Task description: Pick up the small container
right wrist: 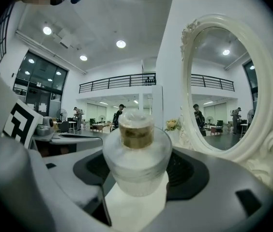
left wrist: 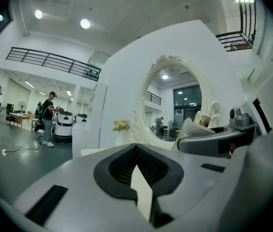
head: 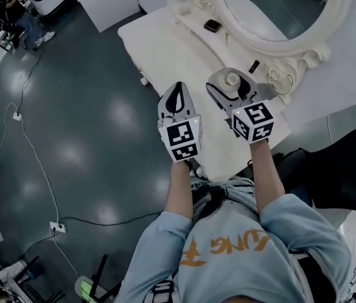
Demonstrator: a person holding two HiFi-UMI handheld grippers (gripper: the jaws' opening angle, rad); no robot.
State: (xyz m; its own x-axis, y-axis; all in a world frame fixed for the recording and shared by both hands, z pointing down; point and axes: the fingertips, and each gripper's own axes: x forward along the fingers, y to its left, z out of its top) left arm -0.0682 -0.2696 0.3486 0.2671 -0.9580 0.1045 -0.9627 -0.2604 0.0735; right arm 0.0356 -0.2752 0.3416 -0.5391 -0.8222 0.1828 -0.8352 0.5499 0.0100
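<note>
The small container [head: 231, 79] is a frosted glass bottle with a gold neck and a clear cap. It stands upright between the jaws of my right gripper [head: 233, 88], which is shut on its body. In the right gripper view the small container [right wrist: 136, 151] fills the middle, with the right gripper [right wrist: 135, 182] clamped round its lower part. My left gripper [head: 177, 101] hovers just left of it over the white table's [head: 159, 43] front edge. In the left gripper view the left gripper [left wrist: 139, 175] is shut with nothing held.
An oval mirror in an ornate white frame [head: 320, 40] lies across the table's far right. A small dark square item [head: 212, 25] and a small black piece [head: 254, 66] rest near it. Cables and a power strip [head: 57, 227] cross the dark floor on the left.
</note>
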